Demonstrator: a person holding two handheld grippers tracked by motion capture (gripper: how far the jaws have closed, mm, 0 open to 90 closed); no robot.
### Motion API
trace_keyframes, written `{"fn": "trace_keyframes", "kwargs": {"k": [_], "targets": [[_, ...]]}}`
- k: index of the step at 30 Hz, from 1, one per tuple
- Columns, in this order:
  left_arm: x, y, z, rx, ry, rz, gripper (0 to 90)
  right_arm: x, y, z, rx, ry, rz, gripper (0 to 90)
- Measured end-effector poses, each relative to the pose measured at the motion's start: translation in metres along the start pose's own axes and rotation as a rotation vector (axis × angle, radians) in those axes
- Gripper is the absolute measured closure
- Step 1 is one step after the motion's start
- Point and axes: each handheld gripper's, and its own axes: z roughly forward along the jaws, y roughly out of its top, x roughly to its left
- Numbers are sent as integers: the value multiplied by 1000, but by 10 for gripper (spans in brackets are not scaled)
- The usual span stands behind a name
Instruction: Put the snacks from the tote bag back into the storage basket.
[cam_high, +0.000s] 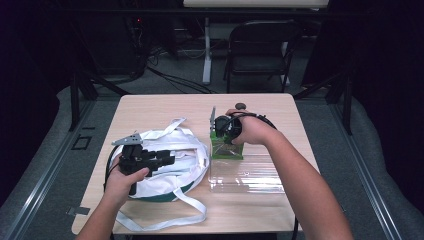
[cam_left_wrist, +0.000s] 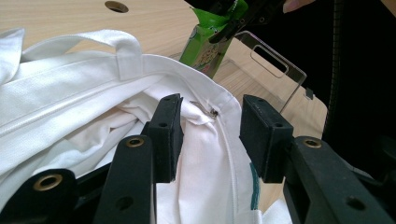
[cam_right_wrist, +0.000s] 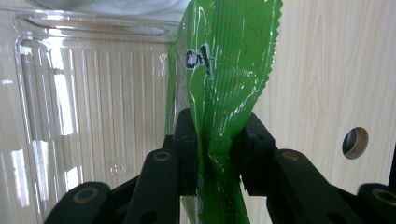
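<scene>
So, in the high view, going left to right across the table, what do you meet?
Left tongs over the white cloth bag → green snack packet, pinched at its top by the right tongs → clear plastic tray, reaching furthest right.

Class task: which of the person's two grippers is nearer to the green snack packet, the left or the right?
Right. The right gripper is shut on the green snack packet, pinching its top. The left gripper is apart from it, open over the white bag.

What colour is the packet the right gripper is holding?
Bright green packet with a dark printed logo, clearest in the right gripper view.
</scene>
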Motion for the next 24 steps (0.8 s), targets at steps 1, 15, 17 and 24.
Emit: {"fn": "trace_keyframes", "kwargs": {"k": [1,15,17,24], "targets": [[0,0,0,0,0,0,584,0,0,0,4,-6,1,703],[-1,1,-2,-11,3,2,581,-2,1,-3,-23,-35,61,539],[0,1,-2,-8,4,-1,581,-3,1,-5,-20,-36,62,530],[-1,1,-1,-9,6,-2,581,-2,0,-8,-39,-43,82,493]]}}
